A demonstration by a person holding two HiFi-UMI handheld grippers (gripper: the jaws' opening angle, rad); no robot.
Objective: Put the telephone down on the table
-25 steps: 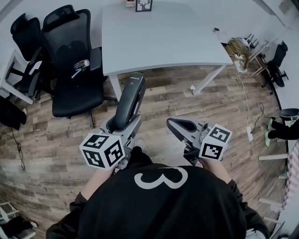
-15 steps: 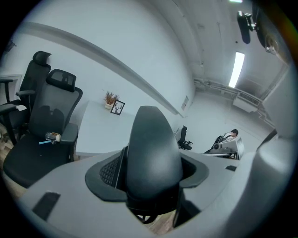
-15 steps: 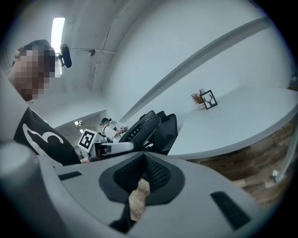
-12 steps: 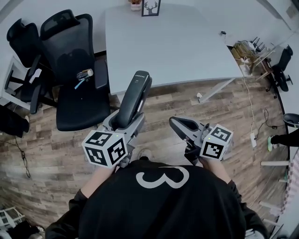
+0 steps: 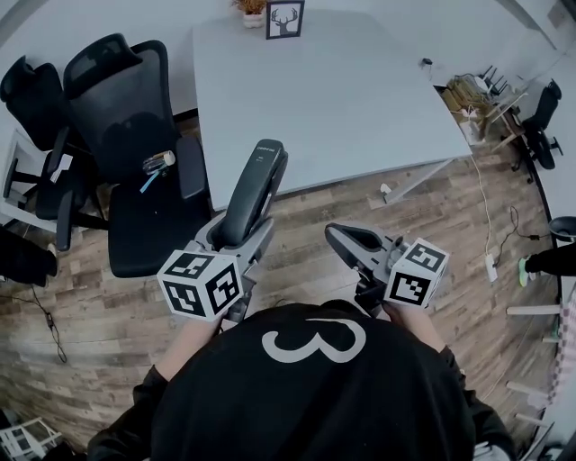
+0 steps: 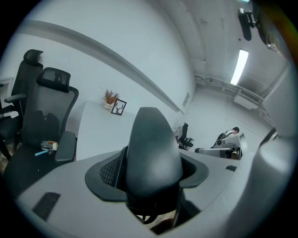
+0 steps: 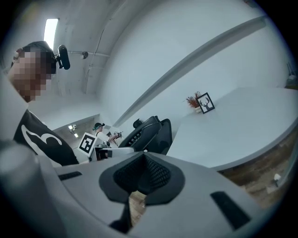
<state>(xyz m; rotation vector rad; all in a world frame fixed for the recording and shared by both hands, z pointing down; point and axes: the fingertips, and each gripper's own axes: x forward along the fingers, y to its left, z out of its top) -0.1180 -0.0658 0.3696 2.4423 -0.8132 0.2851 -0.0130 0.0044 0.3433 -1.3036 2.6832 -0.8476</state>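
Note:
A dark grey telephone handset stands up out of my left gripper, whose jaws are shut on its lower end; its top reaches over the near edge of the grey table. In the left gripper view the handset fills the gap between the pads. My right gripper hangs to the right over the wooden floor, shut with nothing in it; its pads meet in the right gripper view, where the handset shows at the left.
A framed deer picture and a small plant stand at the table's far edge. Black office chairs crowd the left, one with small items on its seat. Cables and clutter lie at the right.
The view has come closer to the table. The handset's top now reaches over the table's near edge; both grippers keep their hold and pose.

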